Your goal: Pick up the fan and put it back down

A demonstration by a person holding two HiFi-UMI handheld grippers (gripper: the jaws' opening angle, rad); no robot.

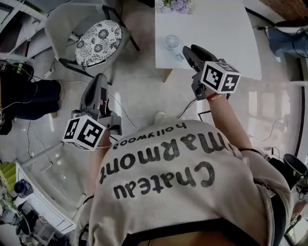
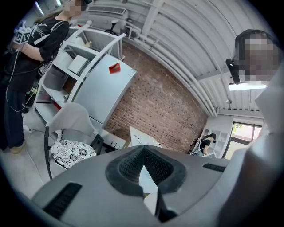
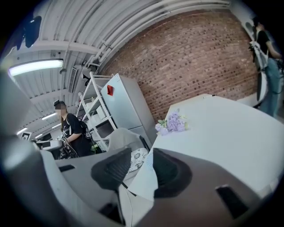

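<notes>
Shirt (image 1: pixel 168 168) print reads "Chateau Marmont hollywood"; fan (image 1: pixel 171 42) sits on white table (image 1: pixel 226 29) in brick-walled (image 3: pixel 199 57) room, at 10 o'clock just beside right gripper (image 1: pixel 186 50), jaws parted, empty; left gripper (image 1: pixel 99 78) jaws together.

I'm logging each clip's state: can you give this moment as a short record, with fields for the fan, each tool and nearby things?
fan: small, white, on the white table near its edge, untouched
right tool: jaws apart, empty, close beside the fan
left tool: jaws together, empty, off the table, over the floor
nearby: purple flowers on the table; chair with patterned cushion
task stage: fan not yet picked up
</notes>
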